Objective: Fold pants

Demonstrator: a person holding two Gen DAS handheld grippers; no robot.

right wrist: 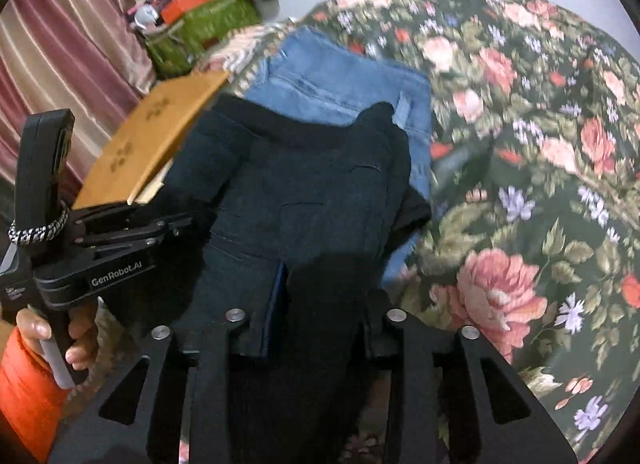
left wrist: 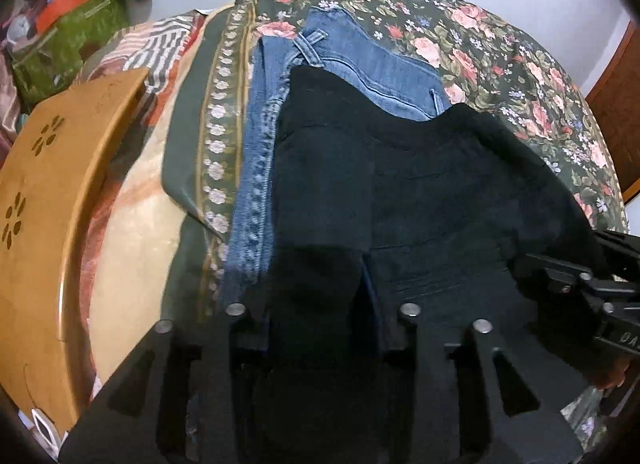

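Observation:
Black pants (left wrist: 400,184) lie folded over a folded pair of blue jeans (left wrist: 360,60) on a floral bedspread (left wrist: 520,60). My left gripper (left wrist: 324,304) is shut on the near edge of the black pants, with dark fabric pinched between its fingers. My right gripper (right wrist: 320,304) is also shut on the near edge of the black pants (right wrist: 312,184). The blue jeans (right wrist: 344,76) show beyond them. The right gripper's body shows at the right of the left wrist view (left wrist: 580,284). The left gripper's body shows at the left of the right wrist view (right wrist: 120,240).
A wooden board (left wrist: 52,184) with flower cut-outs stands at the left beside the bed. A green box (right wrist: 200,24) and clutter sit at the back left by a striped curtain (right wrist: 60,44). A white wall lies beyond the bed.

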